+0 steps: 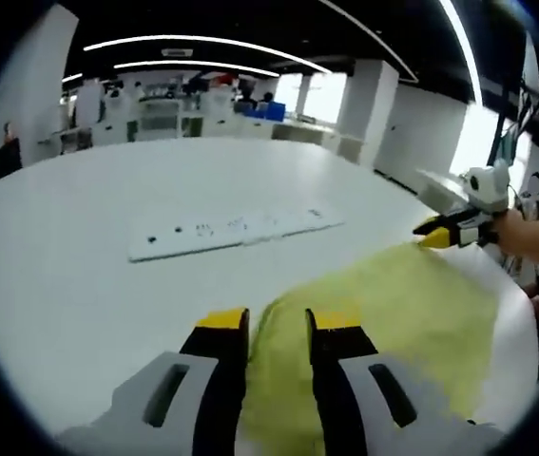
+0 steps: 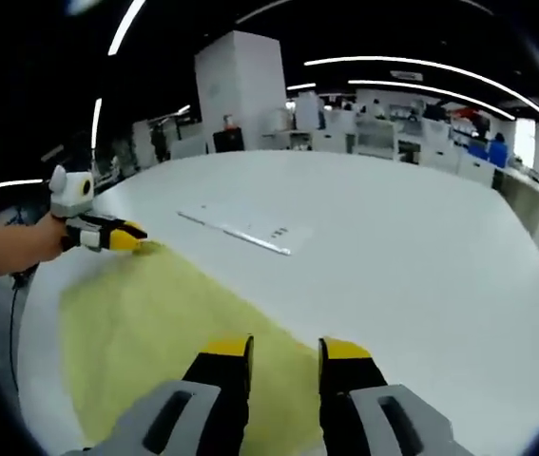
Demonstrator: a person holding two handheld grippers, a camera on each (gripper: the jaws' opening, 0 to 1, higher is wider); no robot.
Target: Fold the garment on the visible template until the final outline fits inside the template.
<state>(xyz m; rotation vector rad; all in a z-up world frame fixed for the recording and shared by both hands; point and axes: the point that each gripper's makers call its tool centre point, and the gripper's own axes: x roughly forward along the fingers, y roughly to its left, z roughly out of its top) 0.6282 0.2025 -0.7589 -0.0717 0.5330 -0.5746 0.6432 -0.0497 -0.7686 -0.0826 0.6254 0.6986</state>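
Note:
A pale yellow-green garment (image 1: pixel 393 313) lies spread on the white table (image 1: pixel 79 275), its cloth drawn out between the two grippers. My left gripper (image 1: pixel 279 318) has the near edge of the cloth between its yellow-tipped jaws. In the right gripper view the same gripper (image 2: pixel 131 237) pinches the garment's (image 2: pixel 145 323) far-left corner, held by a hand. My right gripper (image 2: pixel 286 347) stands over the cloth's near corner. From the left gripper view it (image 1: pixel 431 237) appears closed on the far-right corner. I cannot pick out a template outline with certainty.
A flat white panel (image 1: pixel 231 228) with small dark marks lies on the table beyond the garment, also visible as a long strip (image 2: pixel 240 228). The table's rounded edge (image 1: pixel 521 332) runs close by the garment. Desks and pillars stand far behind.

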